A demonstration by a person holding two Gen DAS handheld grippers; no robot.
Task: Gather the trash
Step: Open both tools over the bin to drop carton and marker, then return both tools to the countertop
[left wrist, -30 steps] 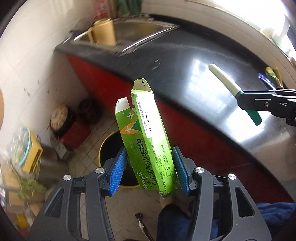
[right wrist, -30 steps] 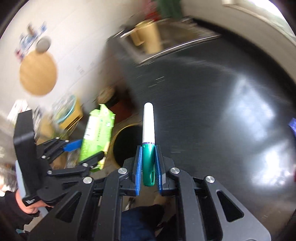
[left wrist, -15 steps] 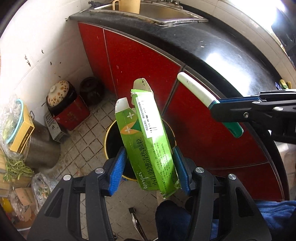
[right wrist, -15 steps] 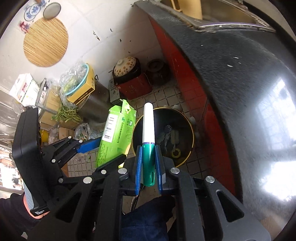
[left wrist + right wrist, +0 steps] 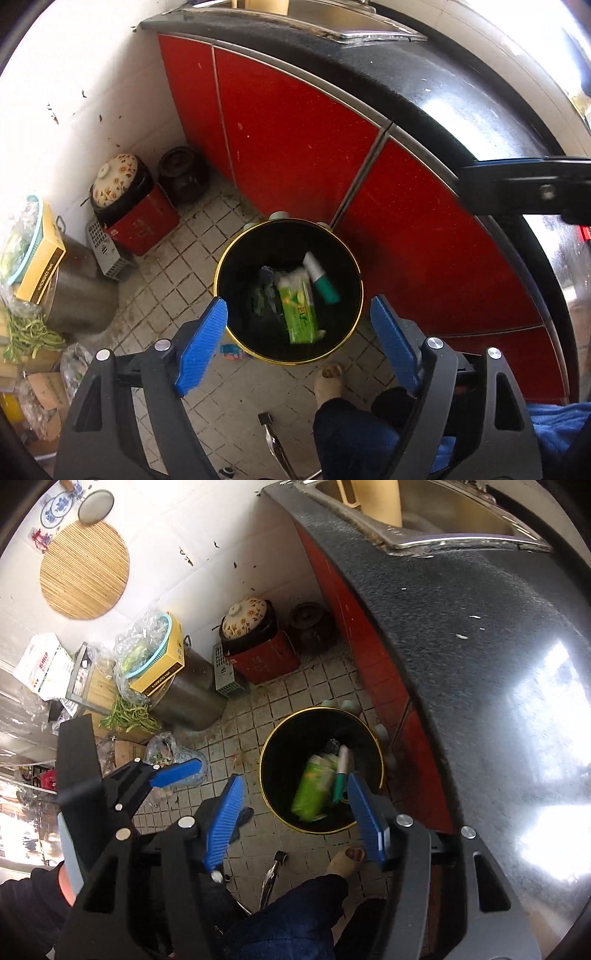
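Below, green carton (image 5: 298,310) and marker (image 5: 320,277) in bin (image 5: 236,251); both tools (image 5: 297,345) (image 5: 293,818) wide, empty.

White tiled wall (image 5: 236,535), grimy small-tiled floor (image 5: 207,258), red cabinet doors (image 5: 295,136) under glossy black counter (image 5: 498,664) catching bright glare.

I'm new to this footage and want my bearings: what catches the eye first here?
The black bin with its gold rim stands on the tiled floor against the red cabinets, below both open grippers. Inside it lie a bright green carton and a green-and-white marker, side by side. The glossy black countertop curves above.
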